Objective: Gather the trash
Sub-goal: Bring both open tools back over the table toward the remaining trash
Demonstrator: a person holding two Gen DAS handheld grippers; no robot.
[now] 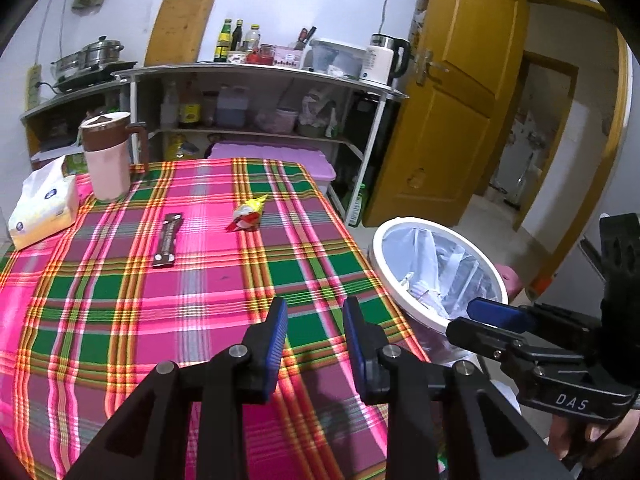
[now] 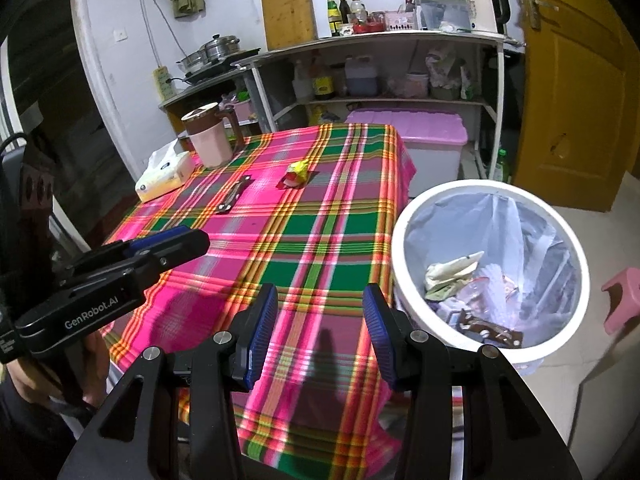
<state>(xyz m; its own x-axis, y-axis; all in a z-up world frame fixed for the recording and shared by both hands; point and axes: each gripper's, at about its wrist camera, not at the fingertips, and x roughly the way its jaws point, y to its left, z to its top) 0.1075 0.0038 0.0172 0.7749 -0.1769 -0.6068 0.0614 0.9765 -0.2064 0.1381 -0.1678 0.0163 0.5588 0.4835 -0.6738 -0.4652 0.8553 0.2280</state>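
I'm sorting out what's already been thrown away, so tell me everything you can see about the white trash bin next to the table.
The trash bin is round with a thick white rim, lined with a thin translucent bag. It stands upright on the pale floor, close beside the table's right edge. Inside lie crumpled whitish paper, a brown wrapper and clear plastic scraps. Neither gripper touches it.

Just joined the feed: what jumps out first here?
The bright plaid tablecloth fills the middle, with a red-yellow crumpled wrapper and a dark brown wrapper lying apart on it. A white trash bin, already holding trash, stands at the table's right edge.
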